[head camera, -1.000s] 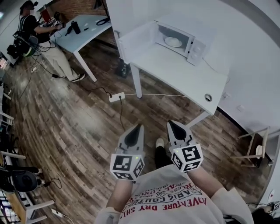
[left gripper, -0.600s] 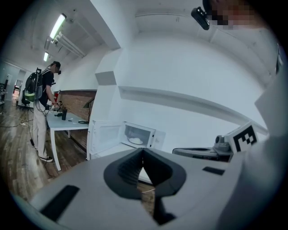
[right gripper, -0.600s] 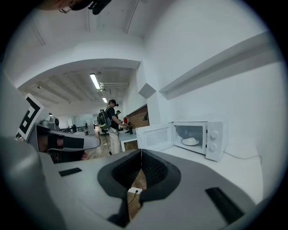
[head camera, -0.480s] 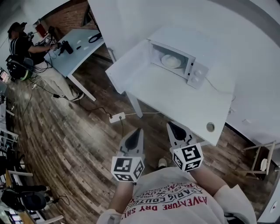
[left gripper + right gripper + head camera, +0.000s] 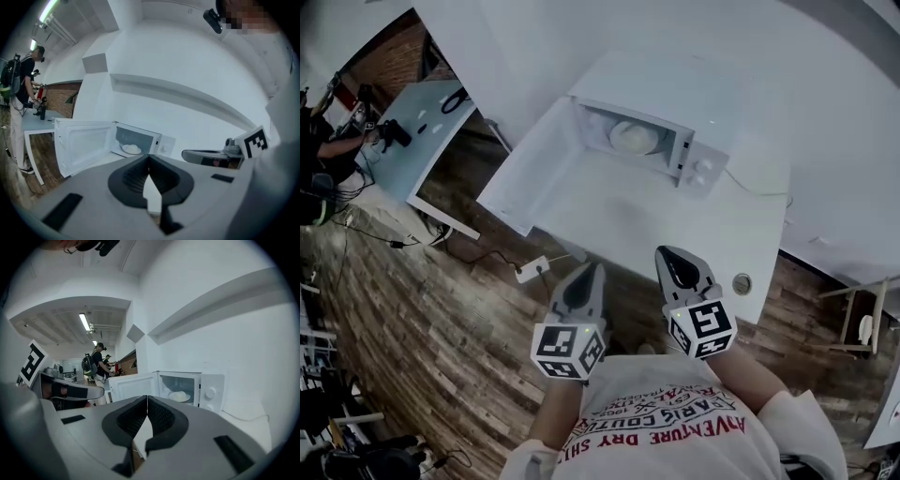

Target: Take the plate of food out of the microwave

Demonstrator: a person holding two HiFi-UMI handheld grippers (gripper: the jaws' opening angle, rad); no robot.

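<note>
A white microwave (image 5: 689, 150) stands at the back of a white table (image 5: 675, 230), its door (image 5: 534, 169) swung wide open to the left. Inside sits a plate of pale food (image 5: 633, 137), also seen as the plate (image 5: 131, 149) in the left gripper view and the plate (image 5: 179, 396) in the right gripper view. My left gripper (image 5: 592, 270) and right gripper (image 5: 667, 253) hover side by side short of the table's near edge, well away from the microwave. Both are shut with nothing between the jaws.
A round cable hole (image 5: 742, 283) sits near the table's front right corner. A white cord (image 5: 750, 178) lies right of the microwave. A power strip (image 5: 530, 269) lies on the wood floor. A second table (image 5: 417, 150) and a person (image 5: 323, 150) are far left. A stool (image 5: 853, 323) stands at right.
The view has closed in on the table and microwave, which now lie nearer and lower in the head view. Both grippers stay shut, side by side.
</note>
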